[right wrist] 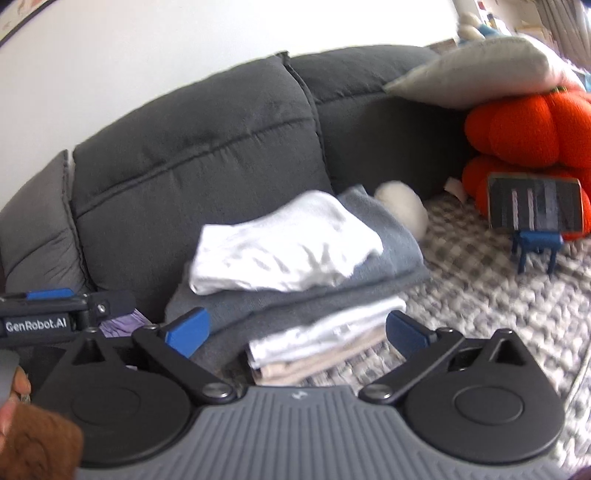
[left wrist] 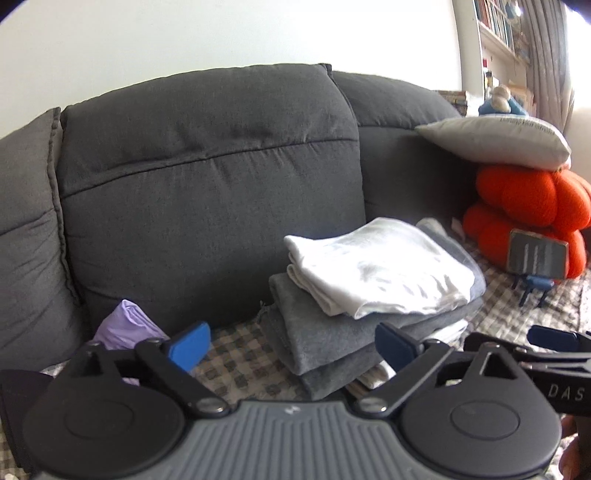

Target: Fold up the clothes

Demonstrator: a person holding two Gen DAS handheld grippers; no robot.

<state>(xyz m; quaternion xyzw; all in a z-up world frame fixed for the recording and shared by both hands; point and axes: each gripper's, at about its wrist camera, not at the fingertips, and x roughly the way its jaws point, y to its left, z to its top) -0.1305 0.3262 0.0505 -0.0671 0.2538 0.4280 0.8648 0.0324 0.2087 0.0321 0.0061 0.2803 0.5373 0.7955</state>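
Clothes (right wrist: pixel 295 280) sit folded in a stack just ahead of both wide-open, empty tools: left tool (left wrist: pixel 291 345), right tool (right wrist: pixel 297 328). Nudging could topple the leaning white top piece (left wrist: pixel 376 266).

I see a dark grey sofa (left wrist: pixel 207 177) against a plain white wall (left wrist: pixel 221 33), its seat covered by a checked throw (right wrist: pixel 480 295). At the far end a pale cushion (left wrist: pixel 495 142) rests on an orange knotted pillow (left wrist: pixel 532 206). Beyond it stand bookshelves (left wrist: pixel 495 22) and a curtain (left wrist: pixel 546 55), bright with daylight.
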